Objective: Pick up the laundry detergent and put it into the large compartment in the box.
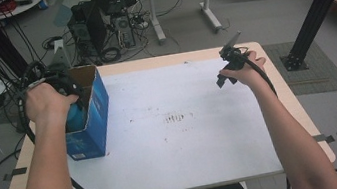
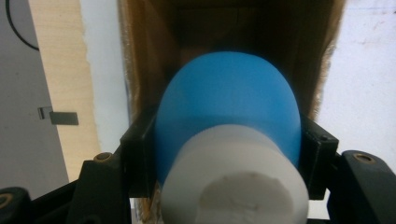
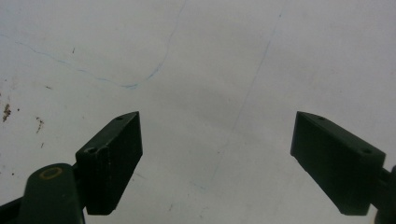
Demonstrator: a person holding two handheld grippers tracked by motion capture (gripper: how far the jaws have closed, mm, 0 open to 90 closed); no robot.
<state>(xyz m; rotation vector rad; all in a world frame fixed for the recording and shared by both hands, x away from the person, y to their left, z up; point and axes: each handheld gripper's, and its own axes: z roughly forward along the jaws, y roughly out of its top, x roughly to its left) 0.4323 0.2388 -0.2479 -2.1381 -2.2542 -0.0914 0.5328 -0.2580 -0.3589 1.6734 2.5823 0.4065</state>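
A blue bottle [image 2: 229, 107] with a white cap [image 2: 233, 182] is clamped between the jaws of my left gripper [image 2: 229, 154], cap toward the camera, its rounded end reaching down into an open cardboard box [image 2: 187, 28]. From above, that box [image 1: 95, 110] is blue outside and stands at the table's left edge, with my left hand and left gripper [image 1: 68, 97] over its opening and a bit of blue bottle [image 1: 76, 117] visible inside. My right gripper [image 3: 217, 163] hangs open above the bare white tabletop; in the high view the right gripper [image 1: 228, 73] is near the table's far right.
The white table top [image 1: 183, 138] has small brown stains [image 1: 176, 118] at its middle. Cables trail off the left edge. Beyond the far edge the floor holds a computer tower [image 1: 88, 30], another desk's legs and cardboard boxes. A black post [image 1: 315, 7] stands at the right.
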